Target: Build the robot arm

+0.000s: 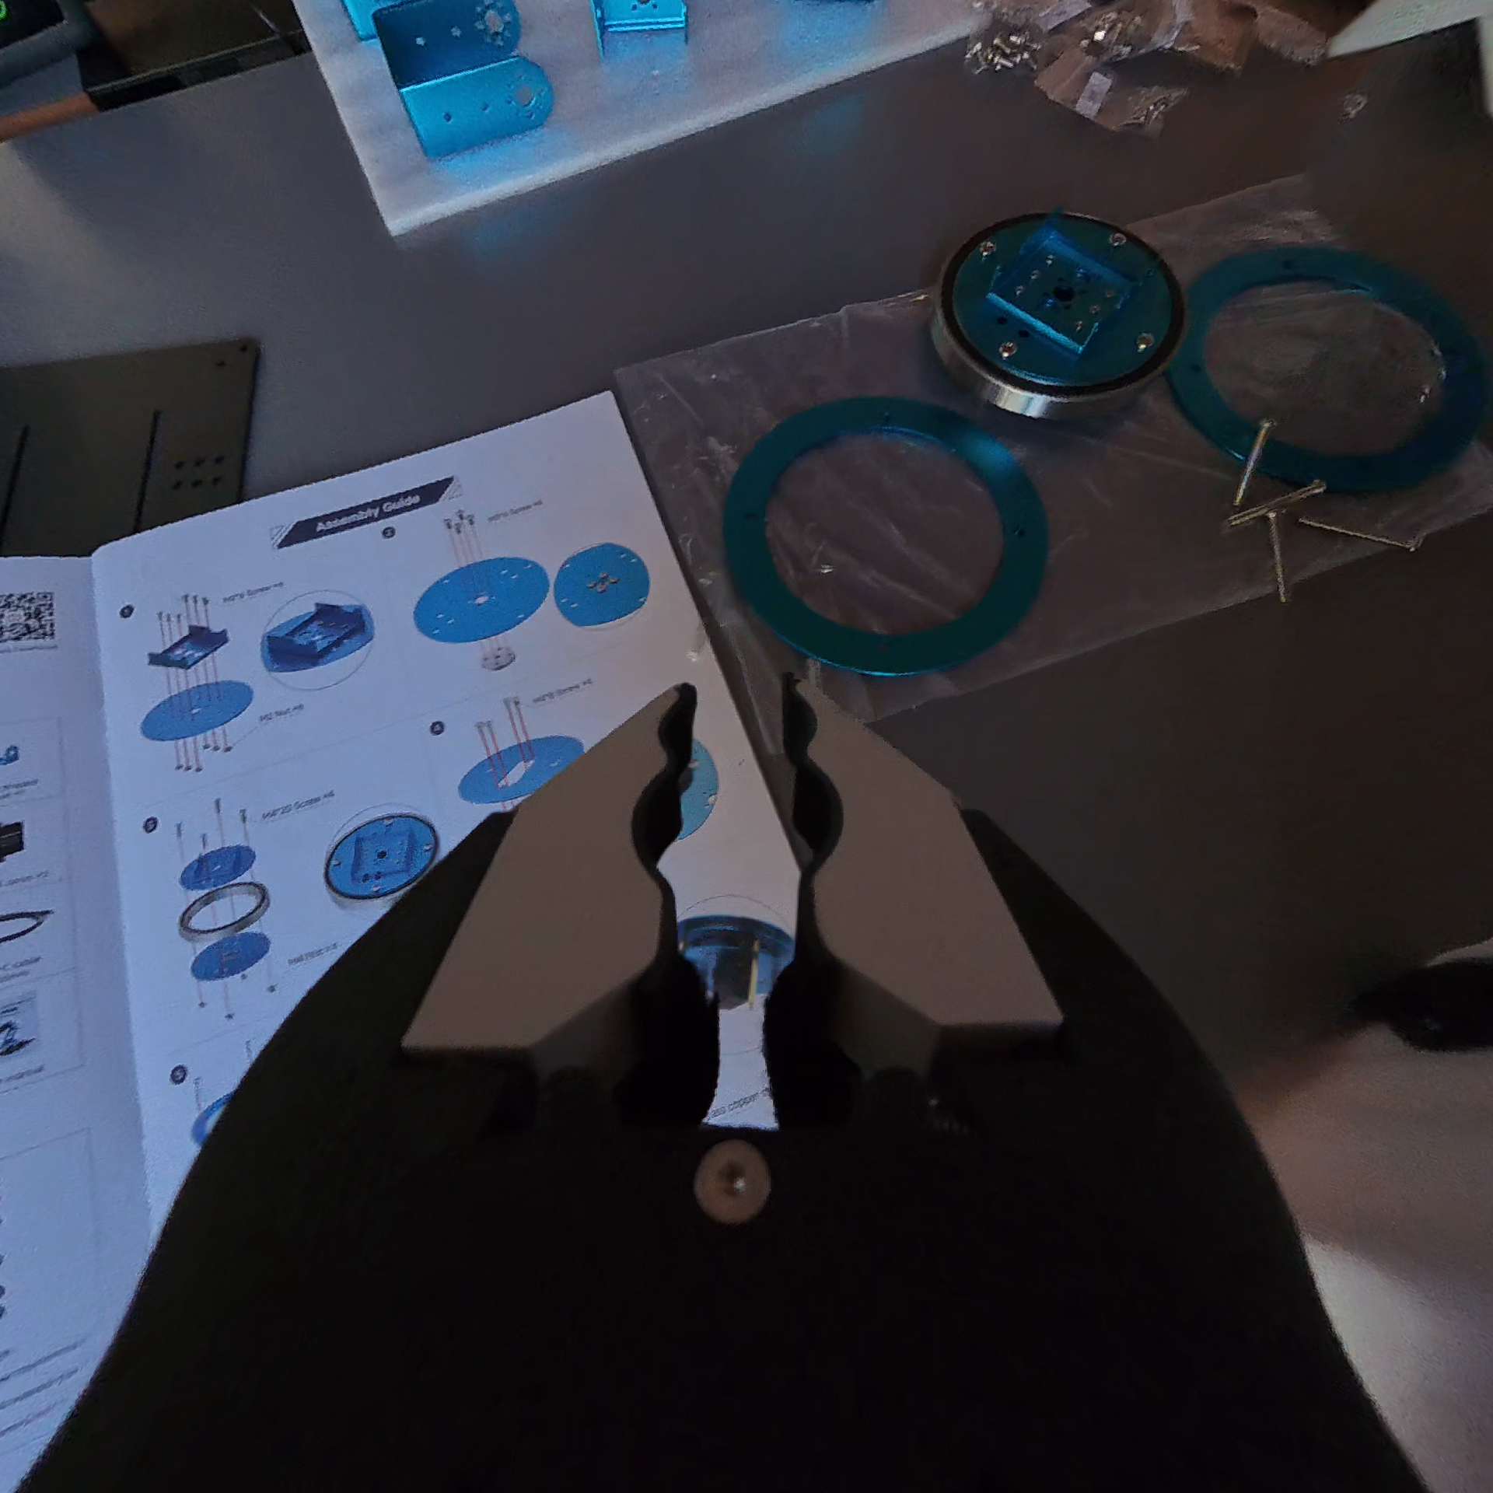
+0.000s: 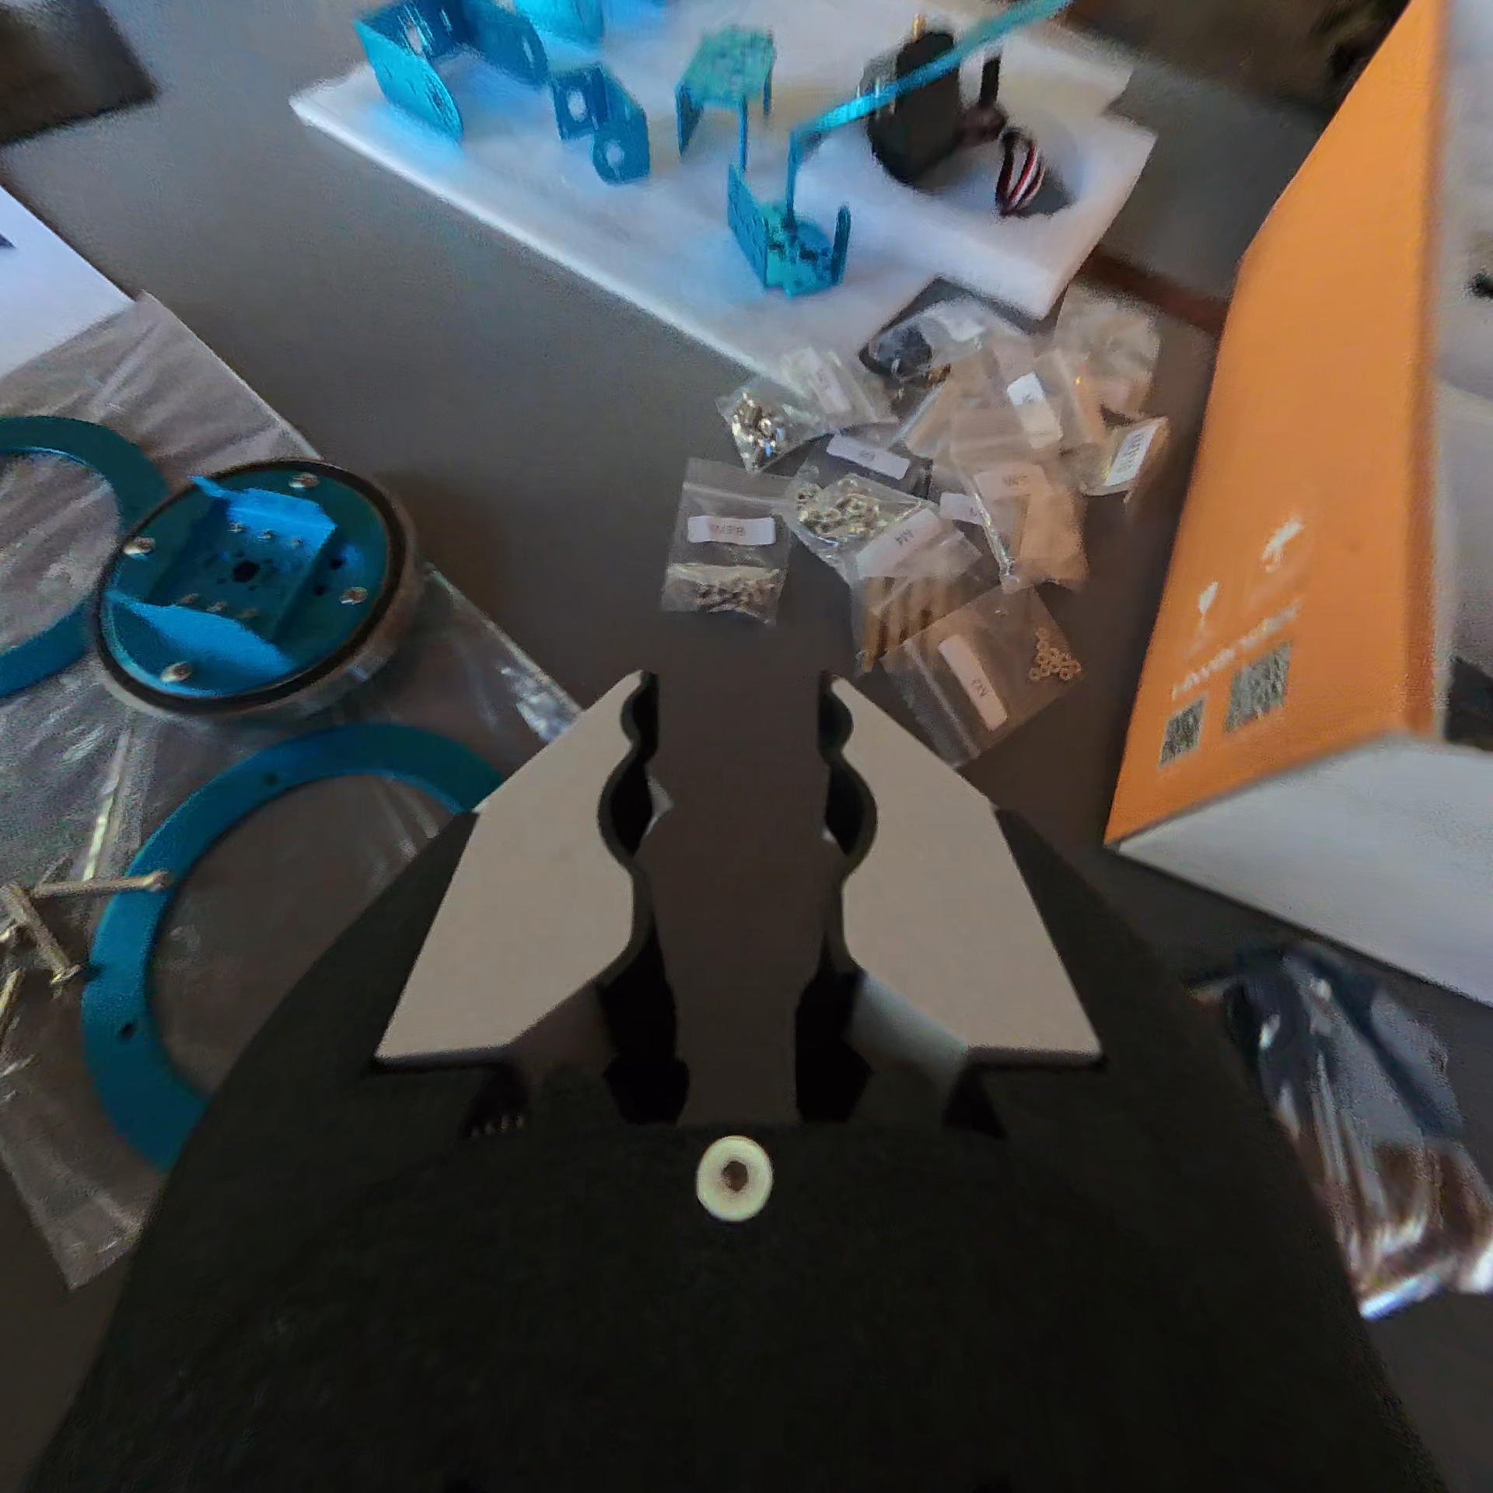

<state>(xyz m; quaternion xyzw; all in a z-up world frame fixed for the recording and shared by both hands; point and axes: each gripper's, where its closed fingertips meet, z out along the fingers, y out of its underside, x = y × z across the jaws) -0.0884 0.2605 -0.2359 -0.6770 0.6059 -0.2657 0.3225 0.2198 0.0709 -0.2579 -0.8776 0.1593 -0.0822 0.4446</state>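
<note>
My left gripper [image 1: 739, 695] is open and empty, hovering over the right edge of an open instruction booklet [image 1: 363, 687]. Just beyond its tips a flat blue ring [image 1: 747, 582] lies on a clear plastic sheet [image 1: 1131, 452]. Farther off stand a round metal bearing with a blue bracket [image 1: 1054, 311], a second blue ring [image 1: 1454, 380] and a few long screws [image 1: 1276, 517]. My right gripper [image 2: 739, 687] is open and empty above bare grey table. The bearing with its bracket [image 2: 250, 582] and a blue ring [image 2: 129, 986] lie to its left. Small clear bags of screws [image 2: 881, 525] lie just ahead.
A white foam tray [image 2: 614, 226] with several blue metal brackets and a black servo [image 2: 929, 105] stands at the back. An orange and white box [image 2: 1309, 501] stands at the right. A crinkled plastic bag [image 2: 1357, 1131] lies near right. A dark perforated plate [image 1: 129, 436] lies at the left. Some 35 cm of space lies between my two pairs of fingers.
</note>
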